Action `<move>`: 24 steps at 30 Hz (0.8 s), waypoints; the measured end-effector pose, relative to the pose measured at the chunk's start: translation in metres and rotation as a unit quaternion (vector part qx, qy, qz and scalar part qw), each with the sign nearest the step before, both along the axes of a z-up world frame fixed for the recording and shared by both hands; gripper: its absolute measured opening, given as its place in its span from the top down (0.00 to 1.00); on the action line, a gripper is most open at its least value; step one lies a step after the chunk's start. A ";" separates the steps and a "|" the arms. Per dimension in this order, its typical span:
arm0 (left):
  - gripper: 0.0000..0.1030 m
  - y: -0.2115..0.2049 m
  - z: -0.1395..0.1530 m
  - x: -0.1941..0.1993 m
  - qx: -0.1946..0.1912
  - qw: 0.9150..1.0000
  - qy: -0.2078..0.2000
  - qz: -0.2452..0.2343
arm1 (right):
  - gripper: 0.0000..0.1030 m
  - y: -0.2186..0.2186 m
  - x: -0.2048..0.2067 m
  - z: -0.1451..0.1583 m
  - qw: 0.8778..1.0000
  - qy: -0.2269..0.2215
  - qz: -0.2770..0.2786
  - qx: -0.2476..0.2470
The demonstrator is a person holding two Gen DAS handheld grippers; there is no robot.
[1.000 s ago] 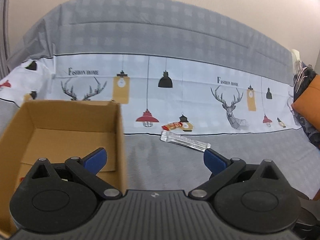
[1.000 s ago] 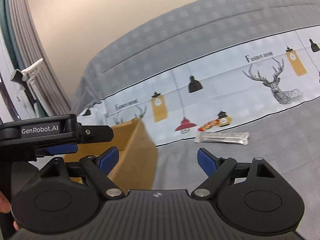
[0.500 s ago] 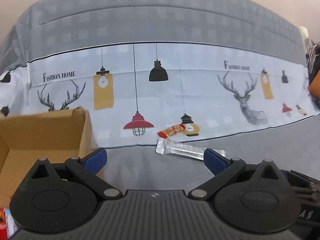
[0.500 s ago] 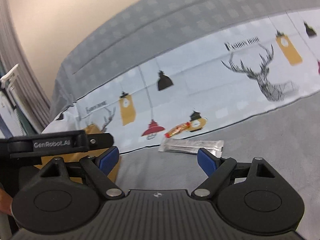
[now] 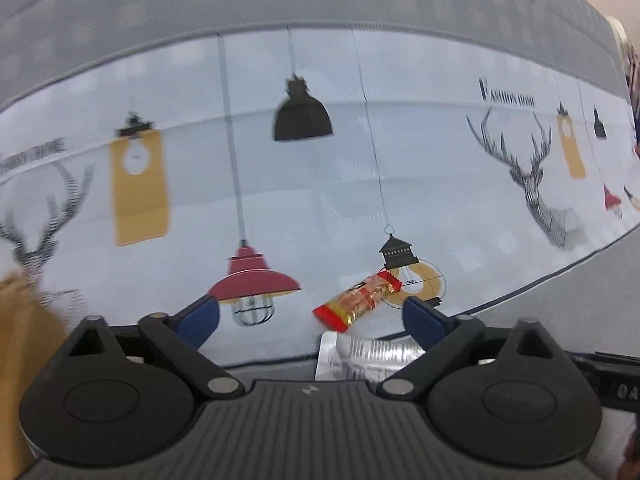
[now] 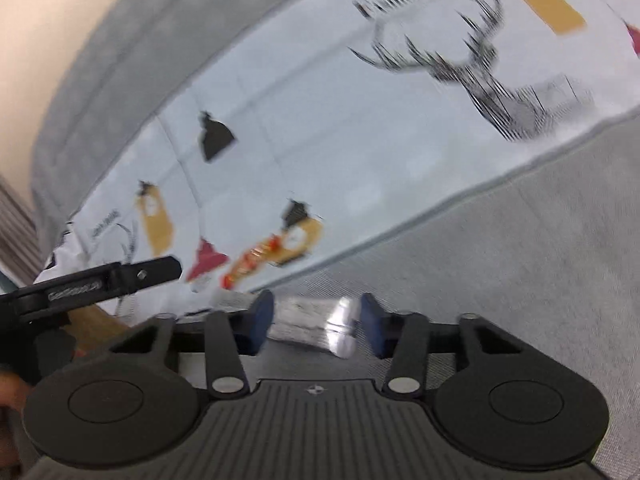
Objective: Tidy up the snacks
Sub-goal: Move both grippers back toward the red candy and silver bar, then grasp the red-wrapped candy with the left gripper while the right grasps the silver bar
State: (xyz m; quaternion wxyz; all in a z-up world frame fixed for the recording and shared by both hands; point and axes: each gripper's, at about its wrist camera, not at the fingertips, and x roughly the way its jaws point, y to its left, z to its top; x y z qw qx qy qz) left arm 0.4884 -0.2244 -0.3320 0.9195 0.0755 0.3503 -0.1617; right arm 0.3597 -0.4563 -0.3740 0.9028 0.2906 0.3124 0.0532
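Observation:
A small red and orange snack bar [image 5: 357, 300] lies on the printed cloth, with a long silver snack packet [image 5: 368, 356] just in front of it. My left gripper [image 5: 312, 322] is open, its blue fingertips [image 5: 198, 318] straddling both from close by. In the right wrist view the silver packet [image 6: 316, 322] lies between the blue fingertips [image 6: 370, 324] of my right gripper [image 6: 314, 322], which is partly closed around it but not touching. The red bar [image 6: 250, 262] lies beyond to the left. The cardboard box [image 5: 24, 360] shows only as a brown edge at the left.
The surface is a grey sofa cover with a white band printed with lamps and deer [image 5: 532, 184]. The left gripper's body [image 6: 92, 284] reaches into the right wrist view at the left. Grey cloth [image 6: 520, 260] spreads to the right.
Both grippers have moved forward and down toward the two snacks, which now sit close between the fingertips. The right gripper's jaws have narrowed around the silver packet. The box has slid out to the left.

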 end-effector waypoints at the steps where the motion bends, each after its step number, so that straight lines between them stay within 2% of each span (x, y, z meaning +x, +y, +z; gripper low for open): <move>1: 0.09 -0.002 -0.007 0.007 0.002 1.000 0.005 -0.005 | 0.61 0.002 0.003 -0.003 1.000 0.007 0.005 -0.005; 5: 0.15 -0.010 -0.024 0.028 -0.002 1.000 0.027 -0.014 | 0.62 0.009 0.012 -0.012 1.000 0.007 0.022 -0.014; 6: 0.15 -0.013 -0.027 0.032 -0.003 0.999 0.032 -0.021 | 0.67 0.010 0.014 -0.012 1.000 0.003 0.021 -0.016; 7: 0.15 -0.016 -0.032 0.035 -0.006 0.999 0.038 -0.030 | 0.84 0.011 0.016 -0.013 1.000 0.001 0.020 -0.022; 8: 0.16 -0.020 -0.036 0.038 -0.006 0.998 0.044 -0.039 | 0.88 0.013 0.019 -0.014 0.999 0.003 0.017 -0.035; 9: 0.21 -0.024 -0.041 0.041 0.000 0.998 0.050 -0.050 | 0.98 0.012 0.019 -0.015 0.999 0.002 0.017 -0.041; 11: 0.22 -0.030 -0.047 0.042 0.019 0.997 0.039 -0.063 | 0.98 0.008 0.021 -0.016 1.000 0.006 0.012 -0.029; 12: 0.27 -0.031 -0.047 0.042 0.020 0.997 0.037 -0.068 | 0.98 0.003 0.018 -0.016 1.000 0.005 0.009 -0.021; 14: 0.39 -0.030 -0.045 0.041 0.013 0.996 0.045 -0.072 | 0.98 0.000 0.015 -0.011 0.999 0.006 0.002 -0.035; 16: 0.67 -0.030 -0.041 0.036 0.027 0.996 0.046 -0.077 | 0.98 -0.004 0.010 -0.004 0.999 -0.001 -0.005 -0.045; 17: 0.72 -0.030 -0.039 0.031 0.035 0.995 0.049 -0.079 | 0.98 -0.007 0.008 -0.001 0.999 -0.004 -0.008 -0.048; 19: 0.73 -0.030 -0.036 0.016 0.053 0.993 0.060 -0.083 | 0.98 -0.014 0.000 0.004 0.998 -0.007 -0.018 -0.064; 24: 0.73 -0.024 -0.036 -0.018 0.060 0.990 0.084 -0.094 | 0.98 -0.036 -0.015 0.005 0.996 0.010 -0.043 -0.072</move>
